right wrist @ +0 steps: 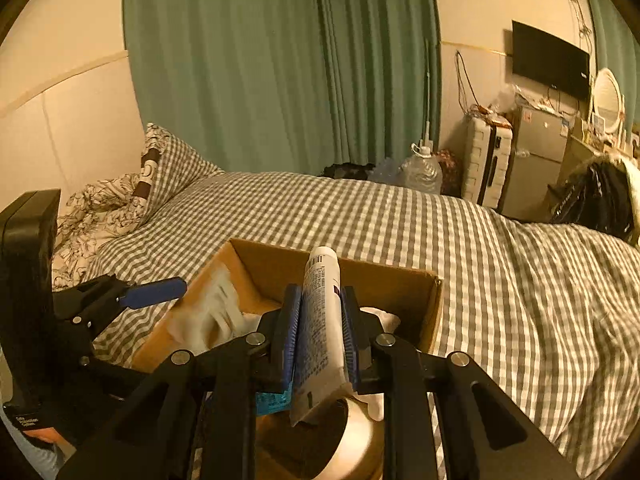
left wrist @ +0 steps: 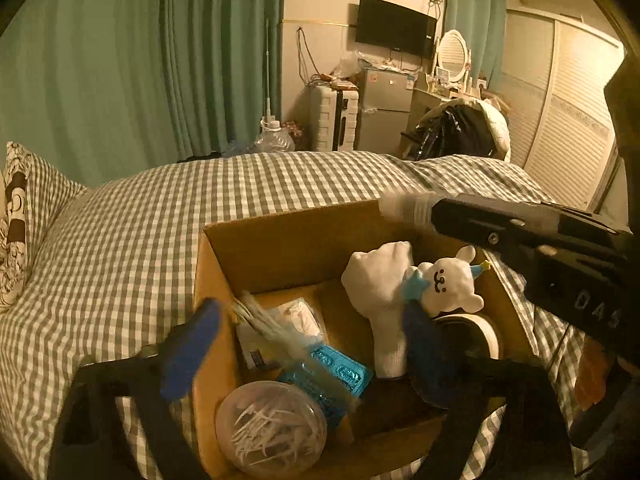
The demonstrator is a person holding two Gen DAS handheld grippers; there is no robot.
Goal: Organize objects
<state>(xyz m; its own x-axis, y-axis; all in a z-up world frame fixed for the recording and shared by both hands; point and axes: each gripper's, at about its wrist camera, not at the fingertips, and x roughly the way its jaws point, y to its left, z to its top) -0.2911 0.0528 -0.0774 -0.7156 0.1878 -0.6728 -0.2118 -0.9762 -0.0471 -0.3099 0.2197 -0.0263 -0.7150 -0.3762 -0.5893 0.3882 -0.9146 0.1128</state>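
Starting at the left: the left gripper (left wrist: 304,344) hangs with its blue pads spread wide and nothing between them. Its left finger (left wrist: 190,348) sits outside the left wall of the cardboard box (left wrist: 280,240), its right finger inside, so the wall lies between them. Ahead of this claw, inside the box, are a clear round tub (left wrist: 272,428), a blue blister pack (left wrist: 340,372), a white glove (left wrist: 380,292) and a small white plush (left wrist: 448,280).

Further right, the right gripper (right wrist: 320,336) is pinching a white tube (right wrist: 320,320) between its pads. The tube's long axis runs straight forward along the fingers, cap end ahead of the tips, crimped end back toward the wrist, above a tape roll (right wrist: 352,440).

From the left wrist view the tube (left wrist: 408,206) hangs over the box's far right corner, lying roughly level and pointing inward. The box is below and ahead of this claw, so my judgement is that the right hand is the nearer one for the drop: lower, then release.
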